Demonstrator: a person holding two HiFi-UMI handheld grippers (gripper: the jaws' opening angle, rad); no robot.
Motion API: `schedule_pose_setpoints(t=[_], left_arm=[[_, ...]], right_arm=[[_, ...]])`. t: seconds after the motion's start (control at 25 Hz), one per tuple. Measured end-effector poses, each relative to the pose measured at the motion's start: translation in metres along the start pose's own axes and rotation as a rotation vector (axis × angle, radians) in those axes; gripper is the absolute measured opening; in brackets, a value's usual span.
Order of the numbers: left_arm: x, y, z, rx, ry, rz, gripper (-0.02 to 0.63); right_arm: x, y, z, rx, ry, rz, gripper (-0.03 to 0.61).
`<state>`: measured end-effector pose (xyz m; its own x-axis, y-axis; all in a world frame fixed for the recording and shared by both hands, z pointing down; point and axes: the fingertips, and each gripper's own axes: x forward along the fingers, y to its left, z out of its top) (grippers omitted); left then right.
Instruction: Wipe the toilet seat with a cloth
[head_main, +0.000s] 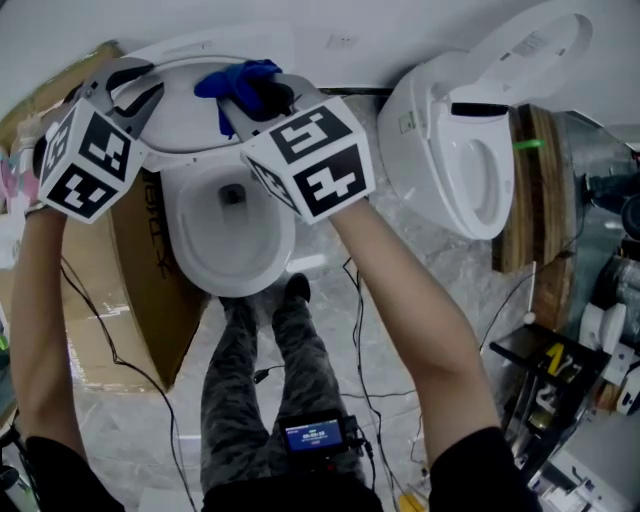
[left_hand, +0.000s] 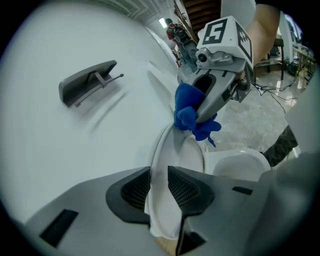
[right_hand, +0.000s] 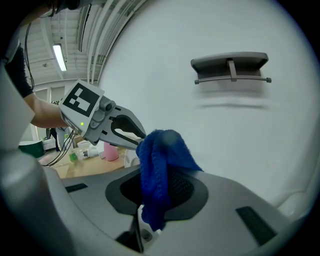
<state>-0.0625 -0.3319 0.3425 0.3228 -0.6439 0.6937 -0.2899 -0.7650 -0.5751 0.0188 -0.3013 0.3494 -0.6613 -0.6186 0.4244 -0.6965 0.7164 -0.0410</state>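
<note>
Wiping looks about to begin: the left claw (left_hand: 159, 176) clamps the raised seat (left_hand: 187, 160) by its edge, and the right claw (right_hand: 155, 192) pinches the blue cloth (head_main: 238, 80) at upper centre. Next, press the cloth onto the seat.

The cloth (head_main: 240, 80) is bright blue. The toilet seat (head_main: 190, 125) is white. The left gripper (left_hand: 159, 186) and right gripper (head_main: 262, 98) are grey, their cubes marked with black-and-white squares. The trousers (head_main: 240, 380) carry grey camouflage; the cardboard (head_main: 150, 300) is brown.

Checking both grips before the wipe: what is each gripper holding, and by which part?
Right gripper pinches the blue cloth by a bunched fold; left gripper grips the raised toilet seat at its rim.
</note>
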Motion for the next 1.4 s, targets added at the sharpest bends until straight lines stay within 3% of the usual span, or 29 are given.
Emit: schedule_pose_setpoints(t=[0.44, 0.8, 1.08, 1.4], left_arm=[[-0.025, -0.031, 0.003, -0.063, -0.036, 0.015, 0.085], [-0.059, -0.078, 0.002, -0.125, -0.02, -0.004, 0.067], [-0.085, -0.133, -0.004, -0.147, 0.035, -0.023, 0.066], [-0.109, -0.215, -0.018, -0.276, 0.086, -0.055, 0.08]], right_arm=[[-0.024, 0.006, -0.011, 0.0, 0.015, 0.025, 0.083], [-0.055, 0.041, -0.034, 0.02, 0.006, 0.12, 0.083], [-0.094, 0.07, -0.059, 0.054, -0.007, 0.211, 0.083], [-0.133, 0.108, -0.097, 0.05, -0.013, 0.181, 0.083]])
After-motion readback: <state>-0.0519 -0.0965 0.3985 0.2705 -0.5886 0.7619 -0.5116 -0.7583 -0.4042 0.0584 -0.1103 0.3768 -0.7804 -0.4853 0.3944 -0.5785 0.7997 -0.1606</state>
